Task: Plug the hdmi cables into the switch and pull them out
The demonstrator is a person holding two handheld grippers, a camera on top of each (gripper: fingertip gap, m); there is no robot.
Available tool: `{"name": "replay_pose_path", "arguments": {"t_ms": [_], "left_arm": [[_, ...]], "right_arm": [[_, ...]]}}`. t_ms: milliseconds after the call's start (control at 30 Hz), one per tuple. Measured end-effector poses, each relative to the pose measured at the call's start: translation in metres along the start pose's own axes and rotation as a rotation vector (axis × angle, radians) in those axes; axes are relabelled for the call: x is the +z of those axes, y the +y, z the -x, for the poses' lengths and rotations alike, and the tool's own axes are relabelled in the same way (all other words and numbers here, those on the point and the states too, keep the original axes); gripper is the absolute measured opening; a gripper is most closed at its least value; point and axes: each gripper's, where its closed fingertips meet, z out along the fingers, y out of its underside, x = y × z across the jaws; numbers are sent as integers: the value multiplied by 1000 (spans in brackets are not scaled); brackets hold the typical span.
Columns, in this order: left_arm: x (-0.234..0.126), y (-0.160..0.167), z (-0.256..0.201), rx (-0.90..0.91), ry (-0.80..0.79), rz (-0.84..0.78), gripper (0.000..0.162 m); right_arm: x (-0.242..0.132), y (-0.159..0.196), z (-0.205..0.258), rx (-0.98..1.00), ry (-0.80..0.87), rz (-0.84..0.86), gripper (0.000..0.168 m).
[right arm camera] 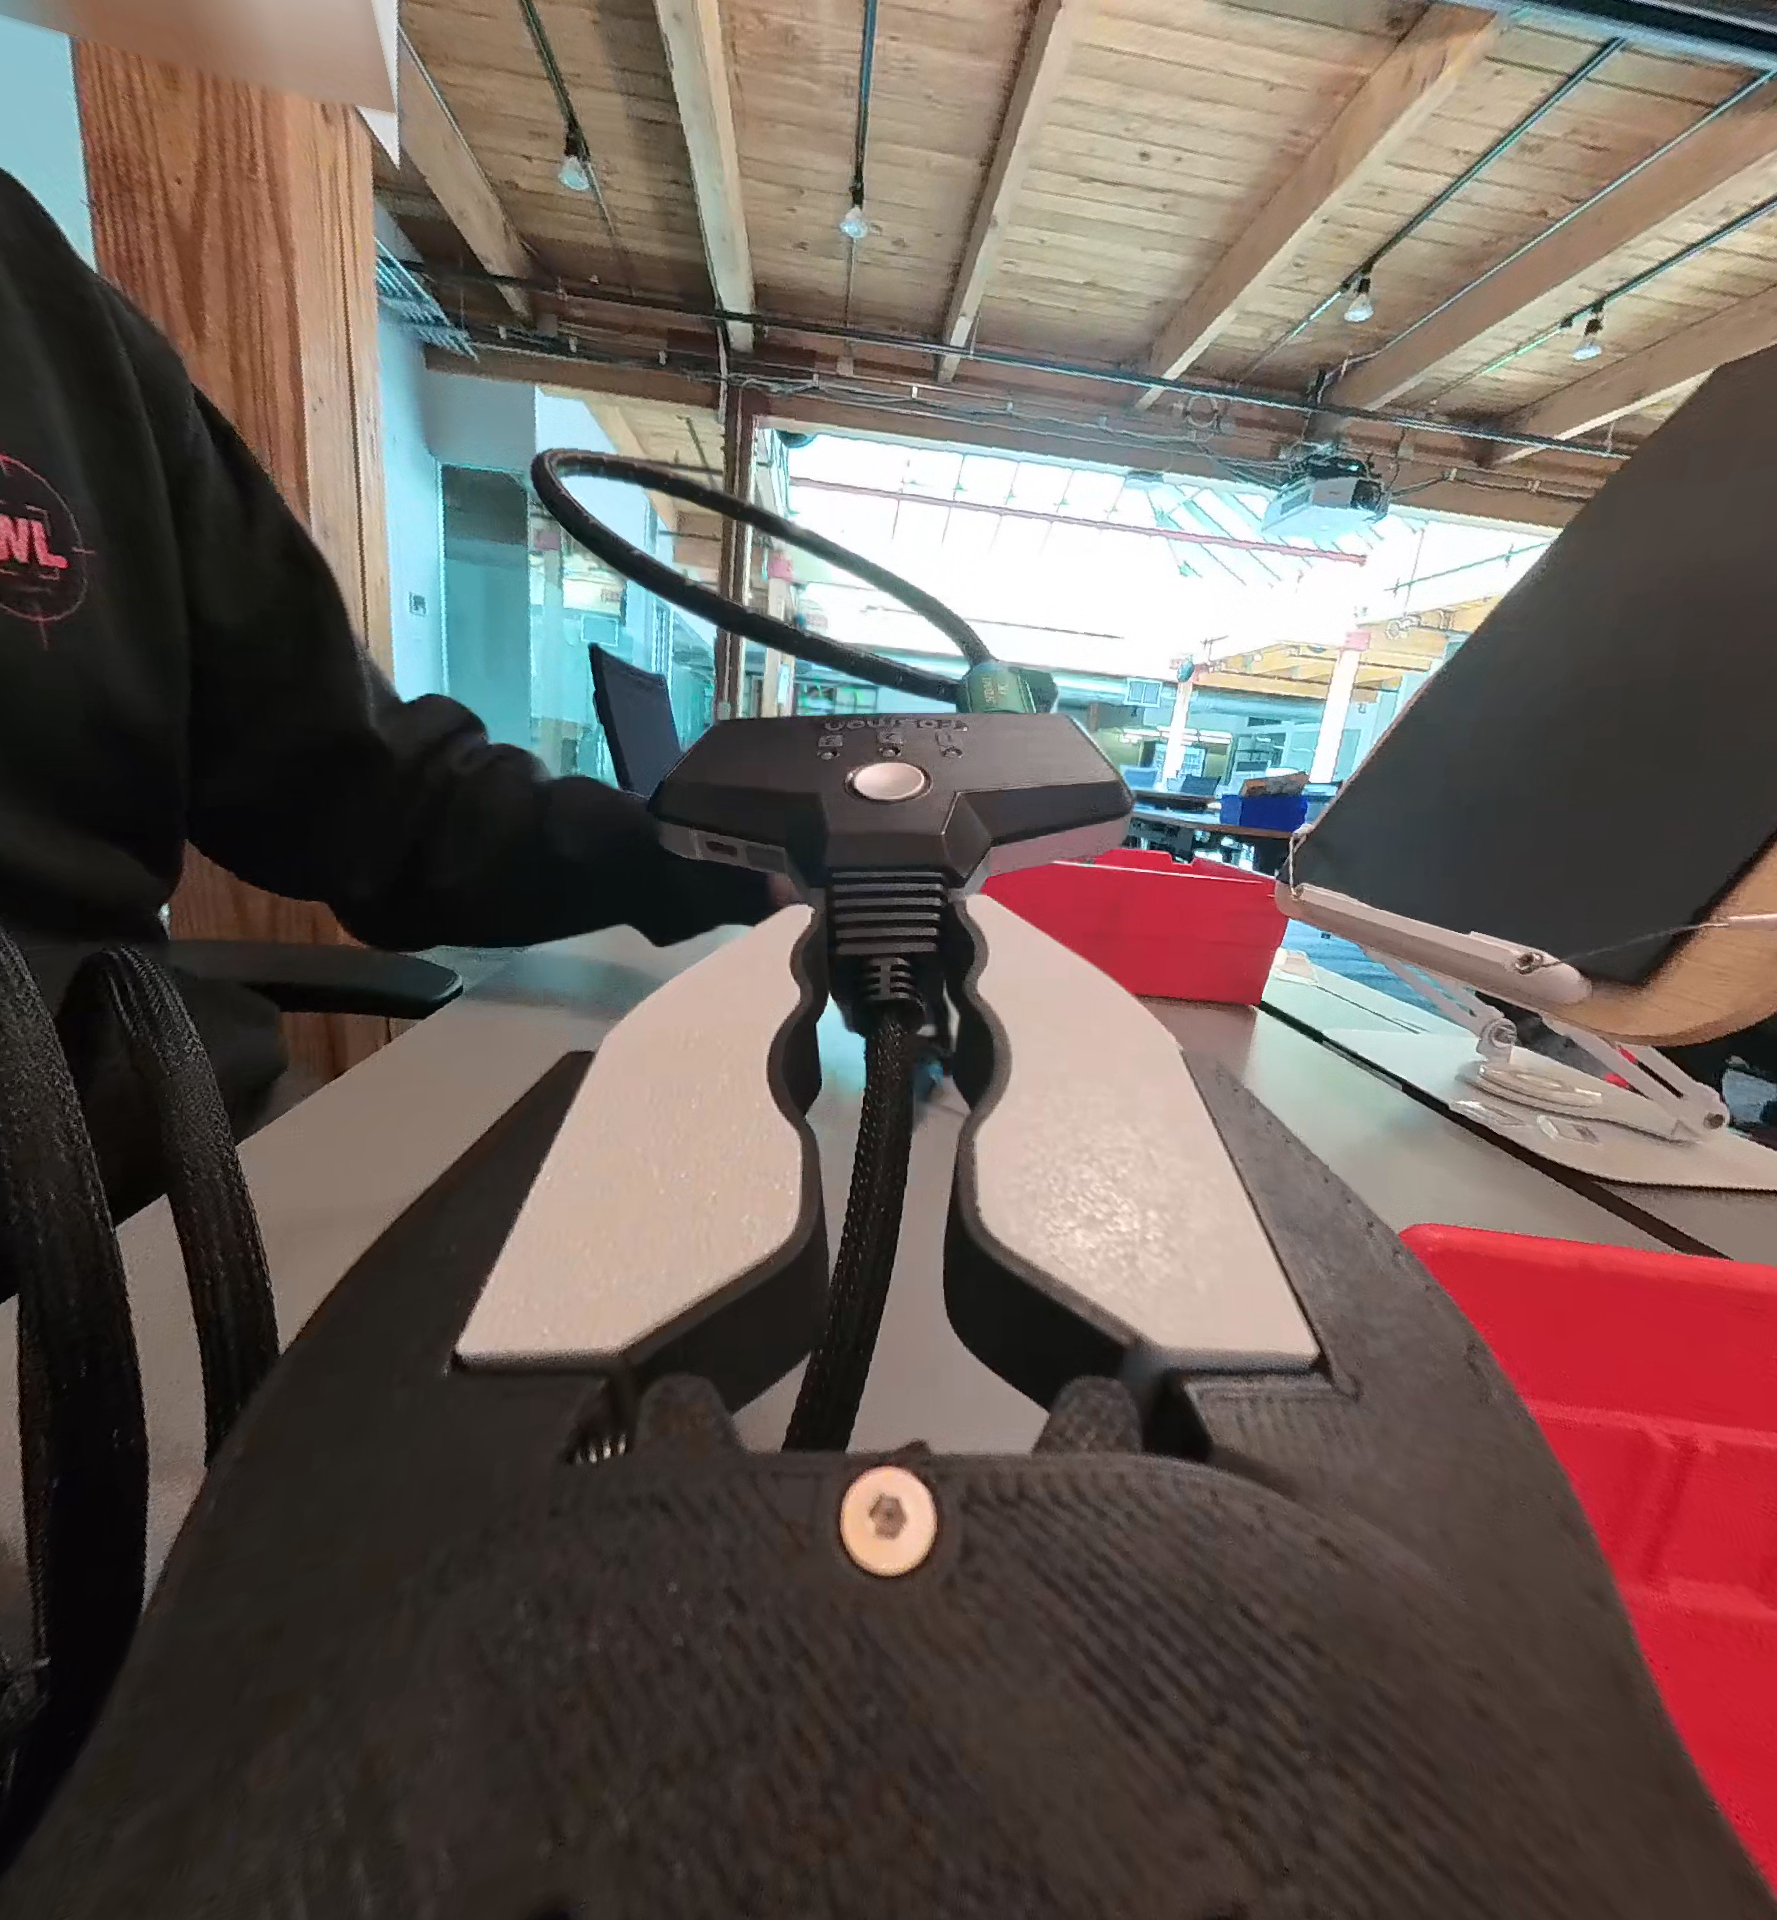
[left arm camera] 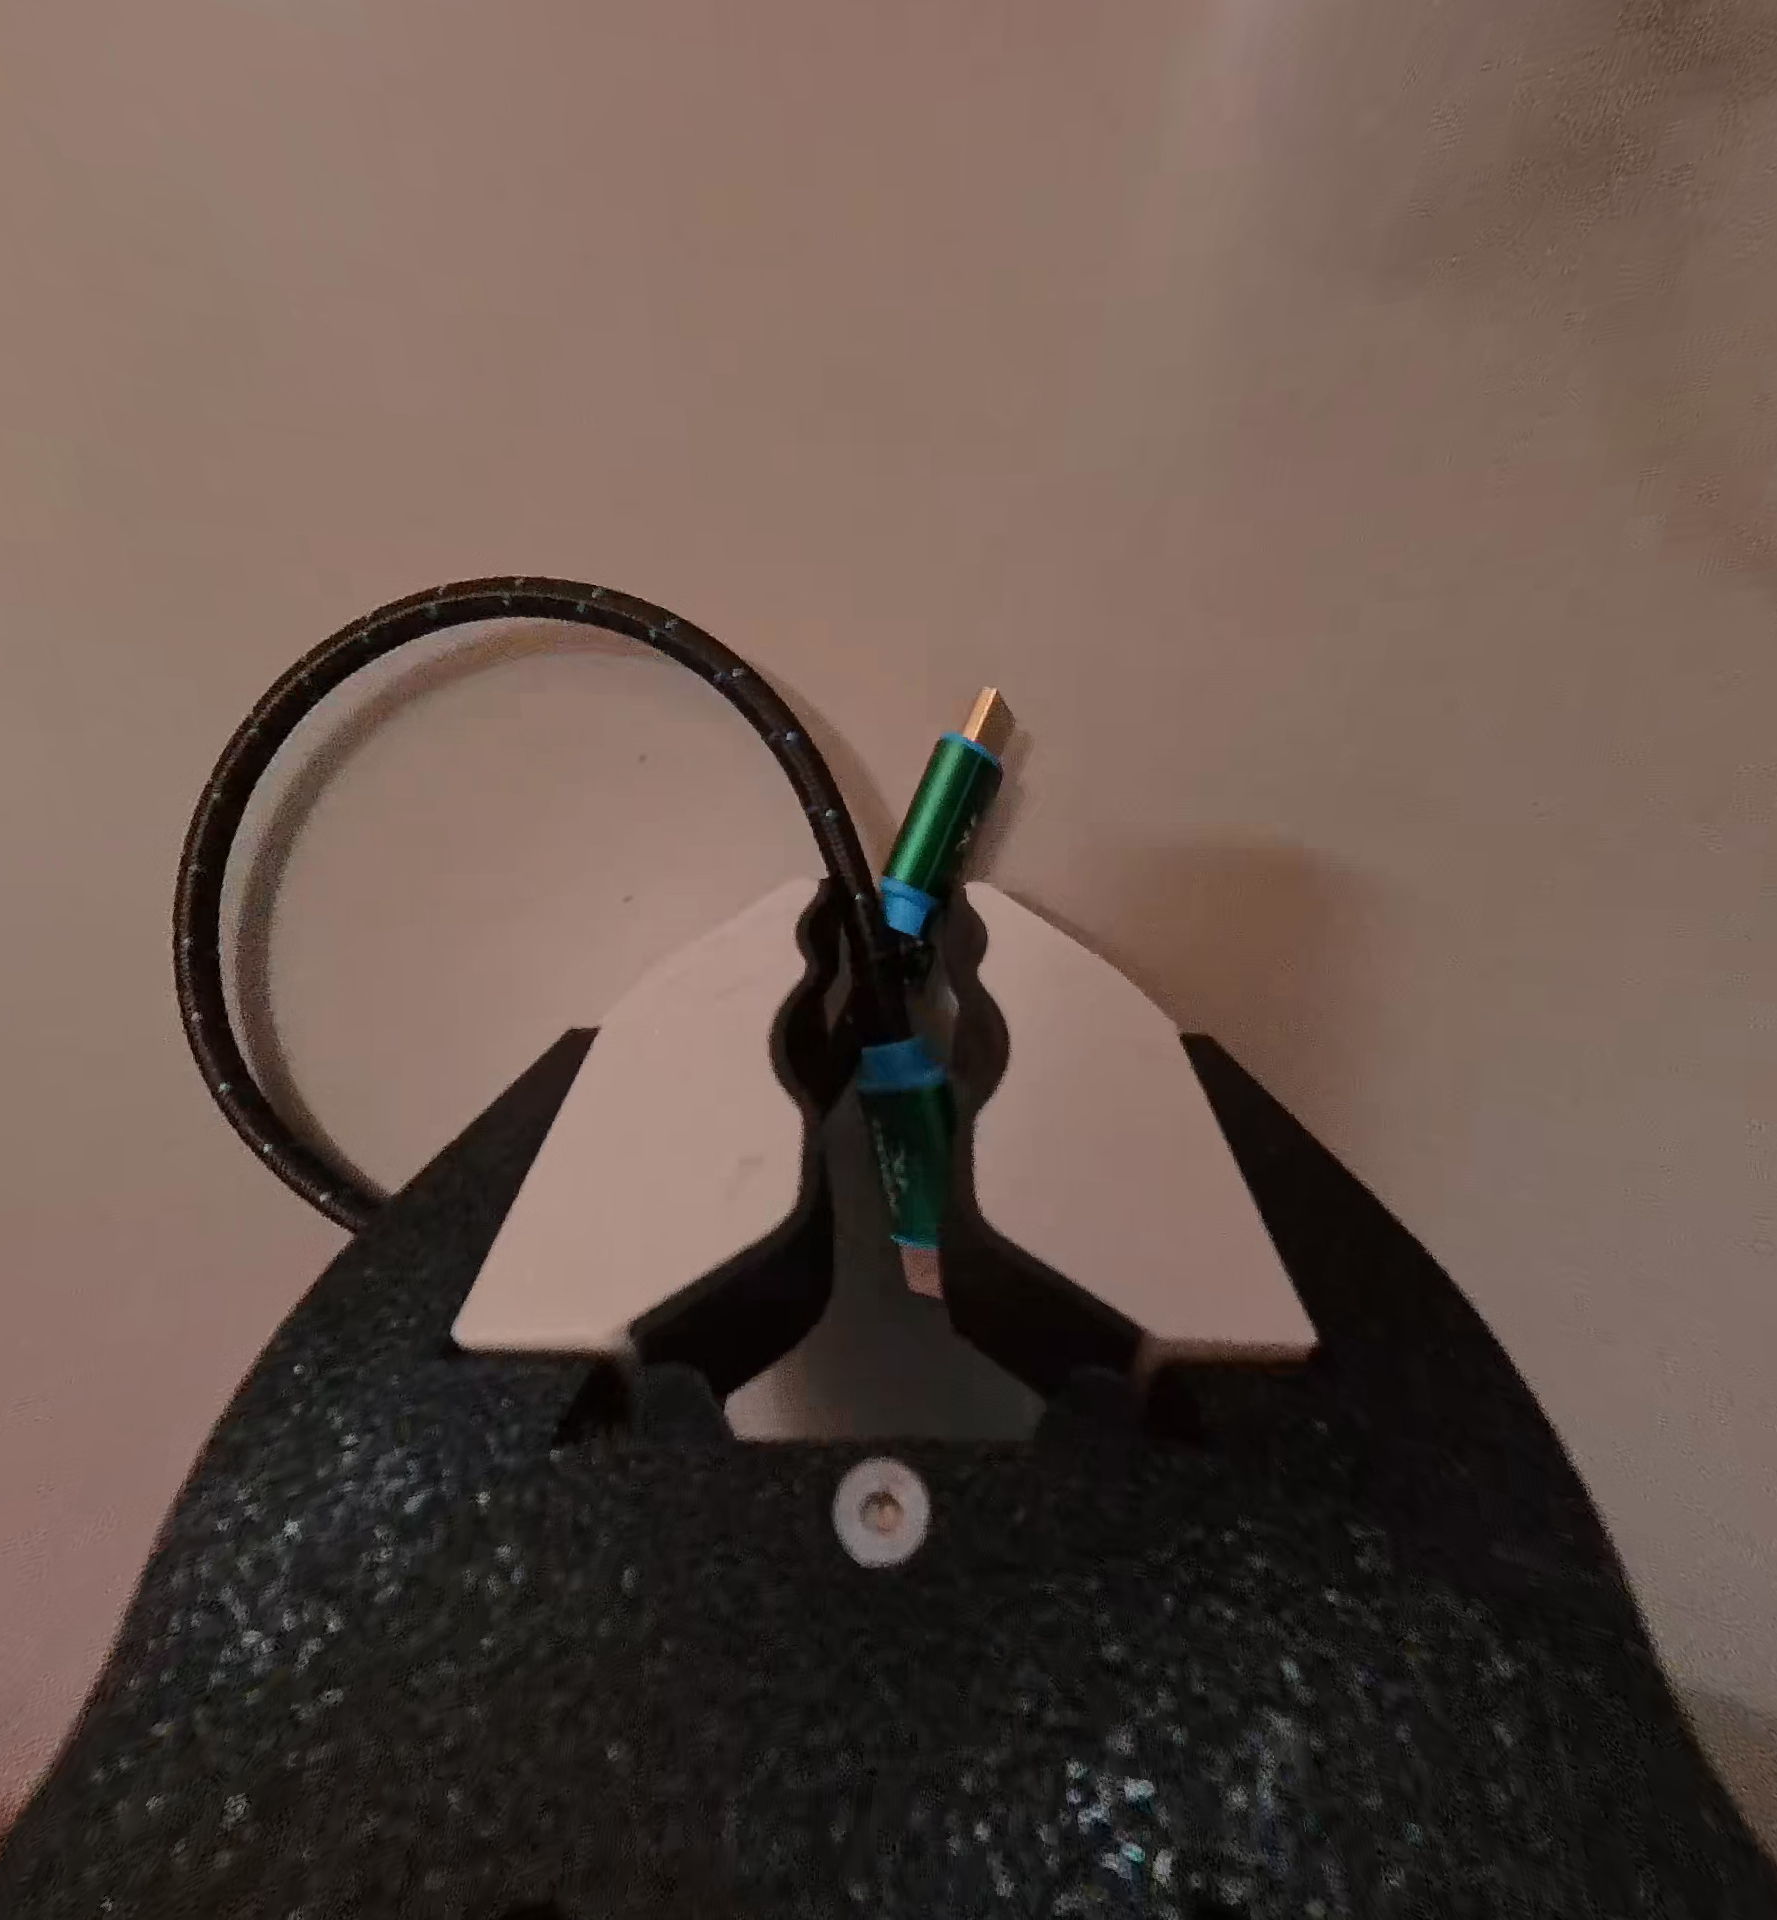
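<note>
In the left wrist view my left gripper is shut on a short black braided HDMI cable just behind its green plugs. One green plug points forward past the fingertips with its gold tip bare. The other green plug hangs back between the fingers. In the right wrist view my right gripper is shut on the ribbed neck of the black switch and holds it level above the table. A second cable loops up from a green plug at the switch's far edge, which looks plugged in.
A person's black sleeve reaches across at the left. Red bins stand beyond the switch and at the right front. A dark panel on a white folding stand leans at the right. The left view shows only a plain beige surface.
</note>
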Motion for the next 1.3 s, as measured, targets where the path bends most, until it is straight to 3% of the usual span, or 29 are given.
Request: {"name": "replay_pose_path", "arguments": {"t_ms": [100,200,267,300,367,433,533,600,700,733,767,800,867,1033,1233,1300], "left_arm": [[-14,-18,-43,-9,127,-74,19],[-15,-17,-74,115,158,-58,21],[-17,-26,-86,191,128,-132,34],[-23,-34,-86,181,88,-183,44],[-49,-60,-77,112,-30,-313,47],[-86,-93,-70,75,-187,-506,77],[-127,-128,-79,141,-399,-705,79],[-150,-145,-79,173,-607,-779,94],[-154,-164,-78,349,-830,-737,80],[-147,-168,-77,418,-850,-695,62],[-136,-170,-77,495,-819,-640,39],[-126,-169,-72,545,-804,-579,36],[-122,-168,-64,570,-784,-539,14],[-143,-180,-69,366,-420,-594,5],[-145,-189,-24,-137,20,-505,5],[-132,-189,-18,-344,280,-453,6]], "right_arm": [[1,1,-5,6,34,10,21],[2,3,-9,13,64,25,21],[5,7,-10,15,67,51,21],[6,9,-10,17,67,67,21],[9,13,-12,19,83,99,21],[11,17,-15,27,98,130,21],[14,22,-20,39,129,165,21],[14,23,-23,42,151,170,21],[14,22,-18,49,109,165,21],[15,23,-14,51,85,171,21],[16,24,-11,54,65,174,21],[17,23,-8,59,49,164,21],[16,20,-7,56,49,146,21],[21,29,11,-19,-45,215,21],[22,19,15,12,-76,126,22],[21,19,15,12,-80,123,22]]}}
